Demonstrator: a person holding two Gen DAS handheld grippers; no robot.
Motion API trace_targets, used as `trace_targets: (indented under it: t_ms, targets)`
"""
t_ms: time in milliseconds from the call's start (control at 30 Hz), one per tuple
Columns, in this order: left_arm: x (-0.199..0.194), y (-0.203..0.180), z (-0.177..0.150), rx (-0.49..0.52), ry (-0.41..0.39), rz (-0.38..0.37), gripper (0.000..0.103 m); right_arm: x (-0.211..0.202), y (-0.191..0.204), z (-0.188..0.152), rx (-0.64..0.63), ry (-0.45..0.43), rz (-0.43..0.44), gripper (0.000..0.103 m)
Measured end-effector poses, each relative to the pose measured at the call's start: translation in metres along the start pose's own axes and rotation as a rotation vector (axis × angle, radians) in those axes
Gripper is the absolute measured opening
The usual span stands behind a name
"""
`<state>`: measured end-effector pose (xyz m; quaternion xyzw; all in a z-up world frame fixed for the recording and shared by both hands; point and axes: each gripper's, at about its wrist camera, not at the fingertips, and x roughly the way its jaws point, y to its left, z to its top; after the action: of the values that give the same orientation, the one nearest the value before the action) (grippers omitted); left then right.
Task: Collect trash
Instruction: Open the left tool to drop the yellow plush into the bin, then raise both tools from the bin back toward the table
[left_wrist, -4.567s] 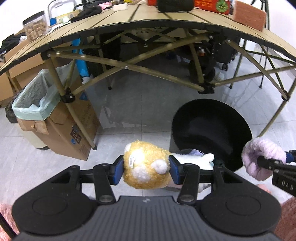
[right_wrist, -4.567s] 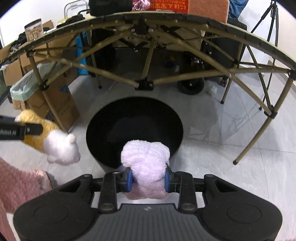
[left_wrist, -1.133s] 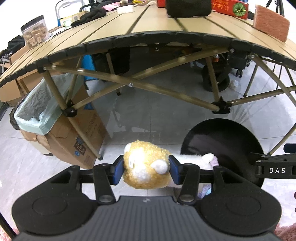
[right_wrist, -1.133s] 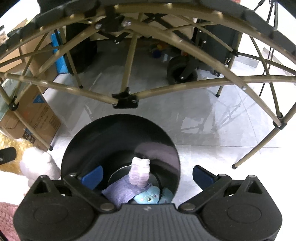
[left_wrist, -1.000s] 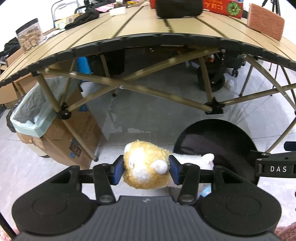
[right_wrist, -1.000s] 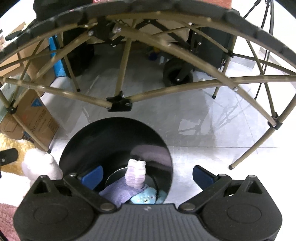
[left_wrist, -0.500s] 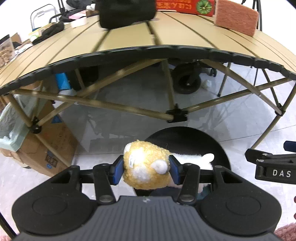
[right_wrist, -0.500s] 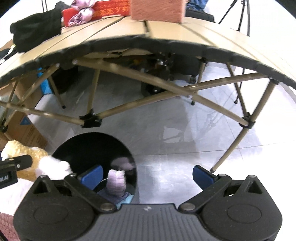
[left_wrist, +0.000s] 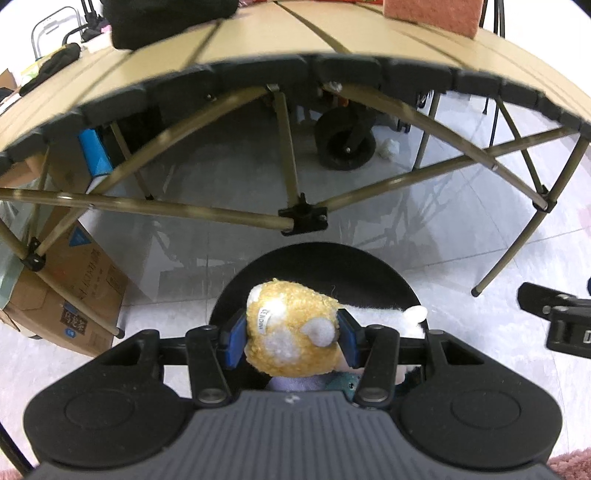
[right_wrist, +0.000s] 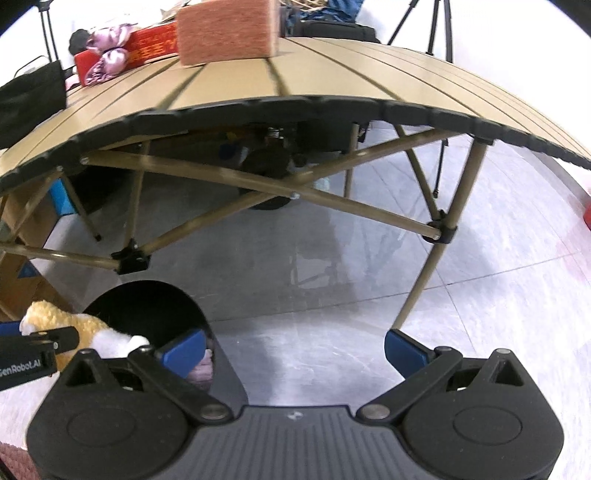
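My left gripper (left_wrist: 291, 338) is shut on a yellow and white plush toy (left_wrist: 291, 328) and holds it over the mouth of the black round bin (left_wrist: 317, 266) on the floor. A purple plush (left_wrist: 295, 384) and a teal toy (left_wrist: 345, 384) lie in the bin below it. In the right wrist view the bin (right_wrist: 147, 299) is at the lower left, with the yellow plush (right_wrist: 74, 325) over it and a bit of purple plush (right_wrist: 202, 365) inside. My right gripper (right_wrist: 293, 349) is open and empty, to the right of the bin.
A tan slatted folding table (right_wrist: 295, 81) stands ahead, its crossed legs (left_wrist: 303, 218) just beyond the bin. On it are a pink sponge block (right_wrist: 225, 29), a red box (right_wrist: 155, 40) and a black bag (left_wrist: 166, 18). Cardboard boxes (left_wrist: 70, 295) stand at the left.
My left gripper has carried the yellow plush to the right, over the bin. My right gripper, which let the purple plush drop into the bin, has risen and moved right, away from it.
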<state>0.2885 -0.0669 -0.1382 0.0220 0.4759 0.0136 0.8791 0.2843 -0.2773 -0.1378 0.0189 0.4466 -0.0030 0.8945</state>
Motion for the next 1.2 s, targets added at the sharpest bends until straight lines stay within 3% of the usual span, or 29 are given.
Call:
trace_targets:
  t_ms: [633, 700, 833, 1200]
  targets:
    - [0.039, -0.015, -0.001, -0.012, 0.155, 0.060, 0.053, -0.001, -0.020, -0.008, 0.027, 0.011, -0.032, 0.103]
    - [0.040, -0.014, -0.002, -0.018, 0.169, 0.049, 0.056, -0.001, -0.020, -0.008, 0.023, 0.010, -0.030, 0.103]
    - [0.038, -0.014, 0.000, -0.018, 0.169, 0.086, 0.100, -0.001, -0.019, -0.008, 0.022, 0.010, -0.033, 0.103]
    - [0.035, -0.018, 0.000, 0.008, 0.166, 0.088, 0.103, -0.001, -0.019, -0.008, 0.019, 0.011, -0.034, 0.103]
